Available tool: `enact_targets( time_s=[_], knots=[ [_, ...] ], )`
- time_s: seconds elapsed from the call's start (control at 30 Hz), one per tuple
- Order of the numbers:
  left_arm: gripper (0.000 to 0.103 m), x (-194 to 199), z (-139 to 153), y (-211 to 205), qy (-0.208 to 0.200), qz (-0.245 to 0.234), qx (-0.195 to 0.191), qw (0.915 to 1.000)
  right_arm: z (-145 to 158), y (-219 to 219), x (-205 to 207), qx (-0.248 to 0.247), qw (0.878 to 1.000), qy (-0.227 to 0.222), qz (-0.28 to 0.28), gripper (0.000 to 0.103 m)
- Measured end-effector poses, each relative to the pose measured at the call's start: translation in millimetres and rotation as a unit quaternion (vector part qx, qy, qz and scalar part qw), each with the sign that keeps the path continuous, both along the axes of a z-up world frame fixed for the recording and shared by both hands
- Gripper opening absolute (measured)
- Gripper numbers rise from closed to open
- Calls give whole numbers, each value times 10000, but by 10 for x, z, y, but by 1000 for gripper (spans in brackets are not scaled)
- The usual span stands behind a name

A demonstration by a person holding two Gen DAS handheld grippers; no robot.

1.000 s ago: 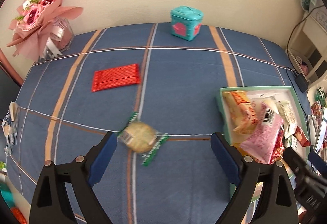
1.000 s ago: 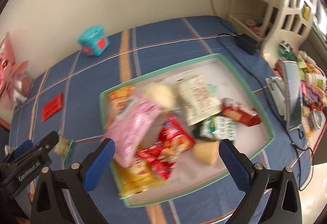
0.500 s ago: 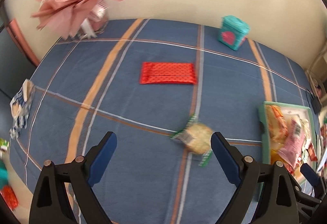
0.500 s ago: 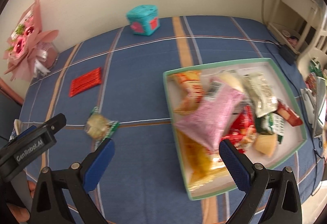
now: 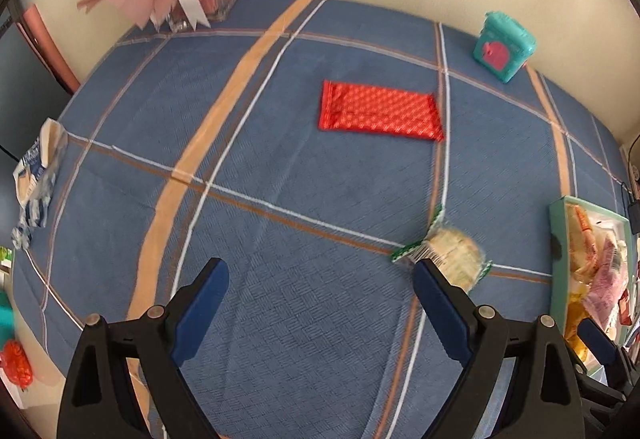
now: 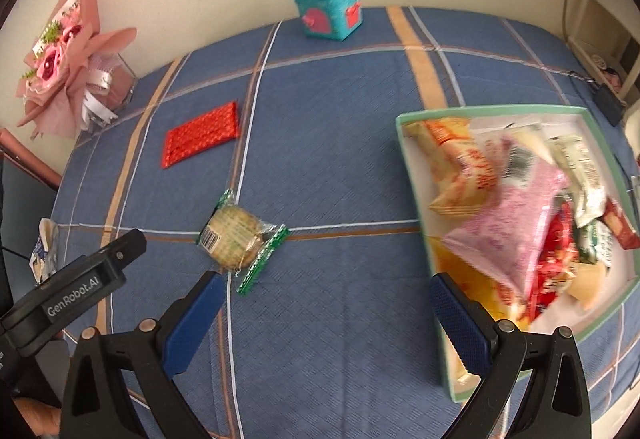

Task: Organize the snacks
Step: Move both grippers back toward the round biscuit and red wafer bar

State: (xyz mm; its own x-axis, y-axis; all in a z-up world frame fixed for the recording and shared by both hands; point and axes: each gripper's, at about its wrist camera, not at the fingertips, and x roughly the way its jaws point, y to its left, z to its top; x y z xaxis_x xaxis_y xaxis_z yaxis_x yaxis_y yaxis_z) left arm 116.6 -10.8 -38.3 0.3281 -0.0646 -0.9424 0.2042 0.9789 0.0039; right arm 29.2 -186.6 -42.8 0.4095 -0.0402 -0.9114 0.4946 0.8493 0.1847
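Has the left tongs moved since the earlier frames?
Yes. The left tongs have swung left: the wrapped cookie once lay between the jaws, now by the right one.

cloth [image 5: 320,319]: blue weave, plaid of orange bands with thin white and brown lines
flat packet [image 5: 380,111]: red, small pale dots
round biscuit pack [image 6: 236,235]: clear wrap, green ends, beige biscuit
small box [image 6: 329,11]: teal with pink patches
tray [image 6: 408,159]: mint-green rim, white inside
bouquet [image 6: 64,59]: pink wrap, white ribbon
gripper pads [image 5: 202,307]: dark blue on black arms

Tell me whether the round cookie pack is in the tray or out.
Out. The cookie pack lies on the blue cloth, apart from the tray.
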Motion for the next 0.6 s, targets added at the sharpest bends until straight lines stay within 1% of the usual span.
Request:
enact_targets(
  time_s=[0.13, 0.3, 0.43, 0.6],
  knots=[
    [93, 52, -155, -4, 180, 34, 25, 9998, -143, 58, 99, 53, 9999, 125, 97, 103],
    [93, 98, -319, 29, 386, 181, -11, 9991, -235, 152, 222, 0, 9994, 230, 271, 103],
    [93, 142, -374, 95, 413, 315, 20, 9986, -290, 214, 305, -84, 9988, 271, 403, 103],
    [94, 172, -422, 183, 450, 444, 0, 9980, -390, 263, 402, -36, 9982, 317, 510, 103]
  ],
)
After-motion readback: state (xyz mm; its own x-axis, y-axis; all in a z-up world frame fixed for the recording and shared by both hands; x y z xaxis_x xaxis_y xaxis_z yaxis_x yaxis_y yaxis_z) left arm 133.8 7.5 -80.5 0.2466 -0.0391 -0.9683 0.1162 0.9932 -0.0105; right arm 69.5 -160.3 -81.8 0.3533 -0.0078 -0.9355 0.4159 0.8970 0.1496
